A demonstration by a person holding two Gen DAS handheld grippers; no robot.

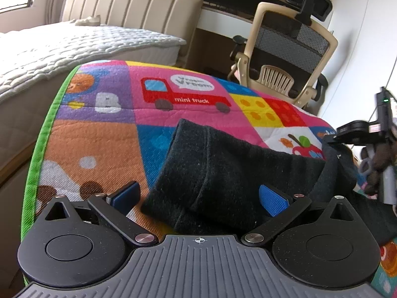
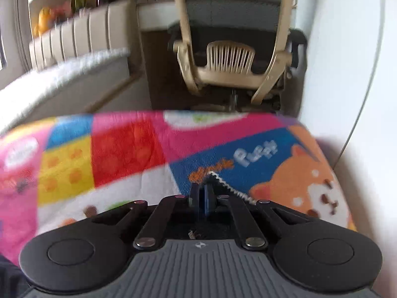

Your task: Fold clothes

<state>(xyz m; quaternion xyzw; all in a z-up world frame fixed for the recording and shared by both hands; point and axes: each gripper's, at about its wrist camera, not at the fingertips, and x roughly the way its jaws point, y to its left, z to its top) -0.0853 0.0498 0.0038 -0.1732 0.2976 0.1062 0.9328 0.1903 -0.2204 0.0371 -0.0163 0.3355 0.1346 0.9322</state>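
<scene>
From the left wrist camera we see our left gripper point(image 1: 198, 198) with its two blue pads spread wide apart. A black garment point(image 1: 223, 173) lies on the colourful play mat point(image 1: 99, 136), and one folded end of it sits between the pads. The pad on the right side of the picture rests against the cloth, but the other pad is well away from it, so nothing is squeezed. The mat shows a red mini truck point(image 1: 183, 94) just past the garment. Far on the right side we see our right gripper point(image 1: 332, 140) with the edge of the same black garment bunched at its tip. Behind the mat stand a bed point(image 1: 62, 49) and a beige office chair point(image 1: 290, 57).

From the right wrist camera the picture is blurry. Our right gripper point(image 2: 203, 198) has its jaws pressed tight together, and a corner of the black garment point(image 2: 218, 181) sticks up from between them, with a white stitched edge. So this gripper is pinching the cloth. Below it lies the play mat point(image 2: 111, 161), with an orange puppy point(image 2: 310, 181) on the right. The beige office chair point(image 2: 233, 37) stands behind the mat.
</scene>
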